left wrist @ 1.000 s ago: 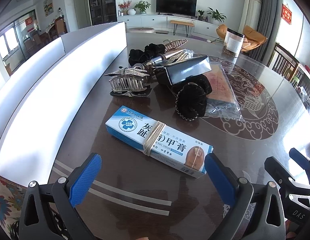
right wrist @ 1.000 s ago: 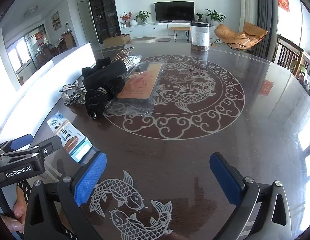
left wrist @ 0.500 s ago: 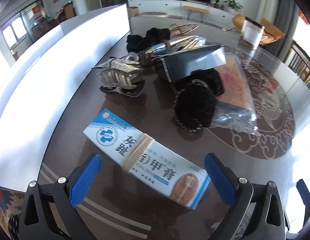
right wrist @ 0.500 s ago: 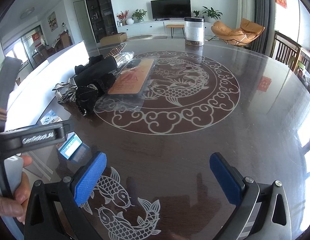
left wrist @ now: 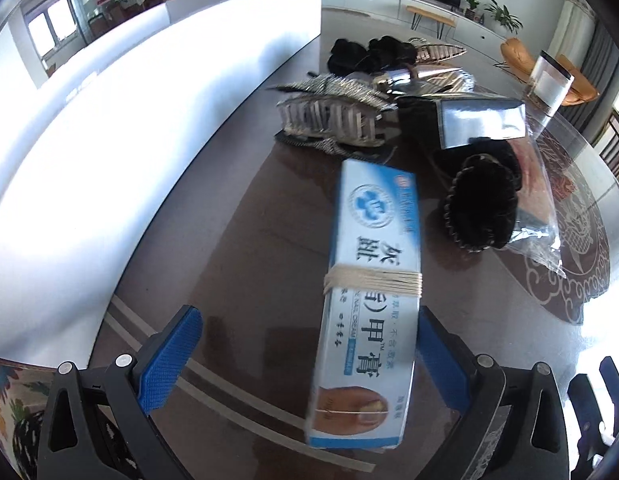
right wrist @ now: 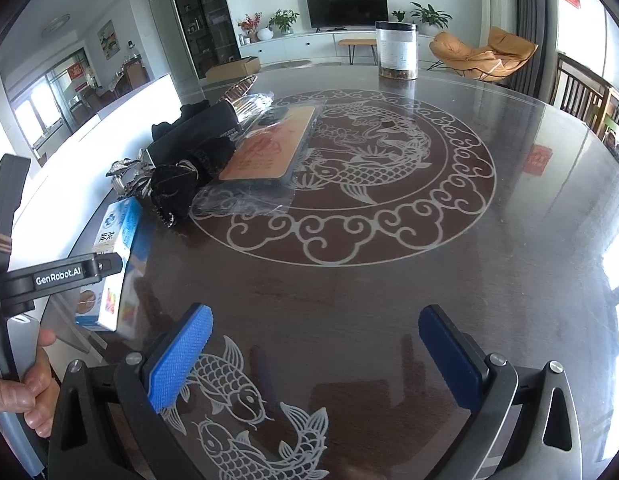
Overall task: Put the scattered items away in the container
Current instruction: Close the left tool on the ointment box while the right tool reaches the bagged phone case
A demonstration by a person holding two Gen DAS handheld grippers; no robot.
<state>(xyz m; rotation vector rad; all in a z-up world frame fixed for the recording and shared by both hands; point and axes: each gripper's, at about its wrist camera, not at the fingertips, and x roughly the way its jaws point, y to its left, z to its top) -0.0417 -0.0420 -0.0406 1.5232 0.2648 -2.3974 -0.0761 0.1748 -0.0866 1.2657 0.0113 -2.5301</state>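
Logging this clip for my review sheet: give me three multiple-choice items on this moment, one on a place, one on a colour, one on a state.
1. Where is the nail cream box? A in the white container; B between the fingers of the left gripper; C on the jar.
2. What colour are the pads of the right gripper? A red; B blue; C green.
3. The right gripper is: A open, empty; B shut on a hair claw; C shut, empty.
Key: B, the box lies in the gap between them; B, blue pads show; A, jaws wide apart, only table between.
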